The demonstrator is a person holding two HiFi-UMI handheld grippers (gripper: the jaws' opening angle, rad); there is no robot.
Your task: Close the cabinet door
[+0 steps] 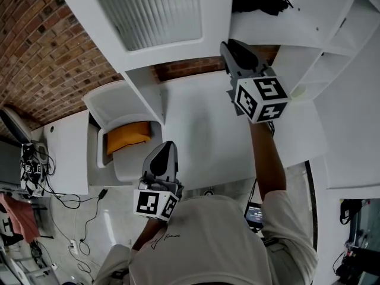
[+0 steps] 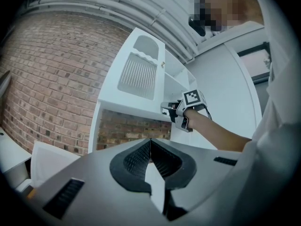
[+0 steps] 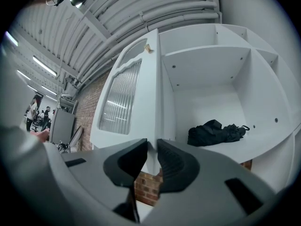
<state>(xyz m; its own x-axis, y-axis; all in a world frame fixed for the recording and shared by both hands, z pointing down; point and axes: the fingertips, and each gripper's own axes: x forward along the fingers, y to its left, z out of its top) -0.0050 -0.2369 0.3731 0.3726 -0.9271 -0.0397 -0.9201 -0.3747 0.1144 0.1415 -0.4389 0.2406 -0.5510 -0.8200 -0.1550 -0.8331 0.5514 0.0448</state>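
The white cabinet door [image 3: 127, 102] with a ribbed glass panel stands swung out from the open cabinet [image 3: 211, 74]. My right gripper [image 3: 152, 147] is raised to the door's lower edge, and its jaws are shut on that thin edge. In the head view the right gripper [image 1: 228, 46] reaches up to the door [image 1: 160, 16]. The left gripper view shows the right gripper [image 2: 167, 109] at the bottom corner of the door [image 2: 136, 79]. My left gripper [image 2: 150, 142] is shut on nothing and hangs low near my body [image 1: 166, 147].
A black folded bag [image 3: 216, 132] lies on the cabinet's shelf. Below runs a white counter [image 1: 202, 135], with an orange cushion [image 1: 127, 136] in a white seat at its left. A brick wall [image 1: 35, 40] lies behind. Cables [image 1: 77, 218] trail on the floor.
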